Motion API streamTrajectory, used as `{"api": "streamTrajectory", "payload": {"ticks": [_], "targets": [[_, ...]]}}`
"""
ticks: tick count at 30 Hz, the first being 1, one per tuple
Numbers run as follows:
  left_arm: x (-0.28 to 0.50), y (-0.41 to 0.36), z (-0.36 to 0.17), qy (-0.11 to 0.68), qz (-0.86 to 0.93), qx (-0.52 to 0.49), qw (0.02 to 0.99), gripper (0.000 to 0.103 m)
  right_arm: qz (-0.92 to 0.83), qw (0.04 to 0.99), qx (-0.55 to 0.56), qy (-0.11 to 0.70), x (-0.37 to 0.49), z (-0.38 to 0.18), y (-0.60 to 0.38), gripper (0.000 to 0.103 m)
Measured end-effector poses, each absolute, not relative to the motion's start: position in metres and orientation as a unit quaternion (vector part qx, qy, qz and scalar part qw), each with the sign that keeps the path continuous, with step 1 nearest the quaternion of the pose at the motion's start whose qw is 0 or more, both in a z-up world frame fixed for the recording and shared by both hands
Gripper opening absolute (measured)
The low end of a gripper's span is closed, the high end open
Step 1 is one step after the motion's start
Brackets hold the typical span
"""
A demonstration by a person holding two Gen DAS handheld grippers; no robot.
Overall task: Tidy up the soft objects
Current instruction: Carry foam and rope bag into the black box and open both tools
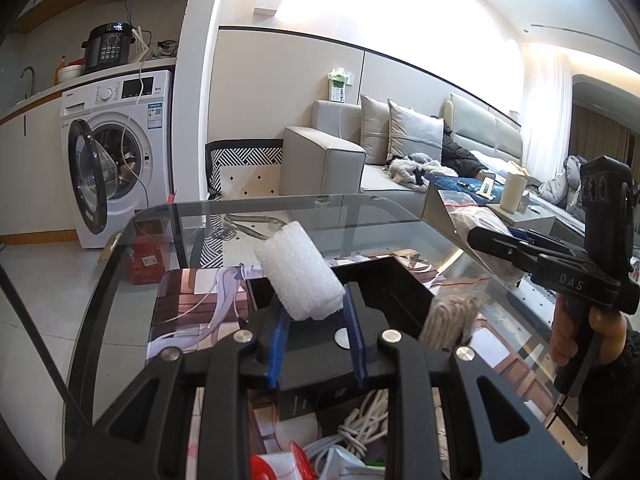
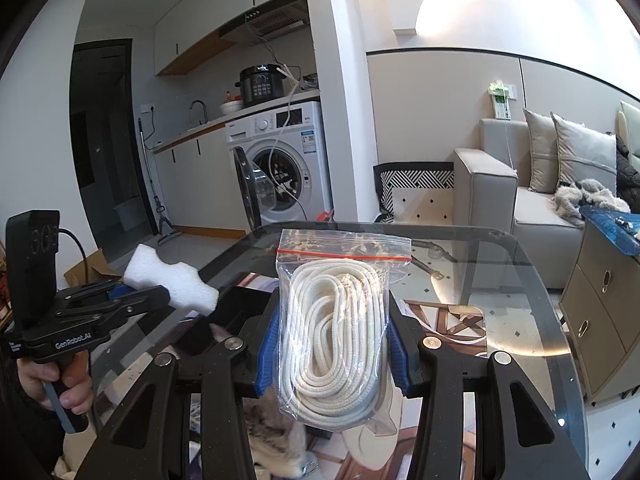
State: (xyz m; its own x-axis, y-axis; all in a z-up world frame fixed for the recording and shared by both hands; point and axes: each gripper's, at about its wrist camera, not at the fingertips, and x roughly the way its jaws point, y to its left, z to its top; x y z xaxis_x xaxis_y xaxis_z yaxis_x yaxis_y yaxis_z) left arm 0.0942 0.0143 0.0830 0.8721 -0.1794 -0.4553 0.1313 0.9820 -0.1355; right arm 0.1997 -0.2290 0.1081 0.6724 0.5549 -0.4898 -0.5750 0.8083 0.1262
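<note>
White "GenRobot.AI" lettering marks the left hand-held gripper (image 2: 188,300).

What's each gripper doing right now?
Left gripper: closed on the white foam block.
Right gripper: closed on the bag of rope.

Black hand-held gripper (image 1: 316,334), blue pads (image 1: 355,336), silver screws; dark sleeve (image 1: 616,396).
</note>
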Motion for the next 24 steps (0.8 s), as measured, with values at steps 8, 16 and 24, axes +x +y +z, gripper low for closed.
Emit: {"api": "streamTrajectory", "payload": {"ticks": [8,16,24], "targets": [[0.12,0.014,0.072,0.257,-0.084,-0.053,0.961,0.025,0.34,0.896,-0.025,0.284,0.228,0.09,-0.214,0.046],[0.133,0.012,0.063,0.272,-0.09,-0.056,0.956,0.025,0.379,0.865,-0.053,0.325,0.236,0.069,-0.18,0.046],[0.139,0.011,0.056,0.282,-0.092,-0.057,0.953,0.025,0.377,0.842,-0.104,0.372,0.232,0.051,-0.151,0.046]]}}
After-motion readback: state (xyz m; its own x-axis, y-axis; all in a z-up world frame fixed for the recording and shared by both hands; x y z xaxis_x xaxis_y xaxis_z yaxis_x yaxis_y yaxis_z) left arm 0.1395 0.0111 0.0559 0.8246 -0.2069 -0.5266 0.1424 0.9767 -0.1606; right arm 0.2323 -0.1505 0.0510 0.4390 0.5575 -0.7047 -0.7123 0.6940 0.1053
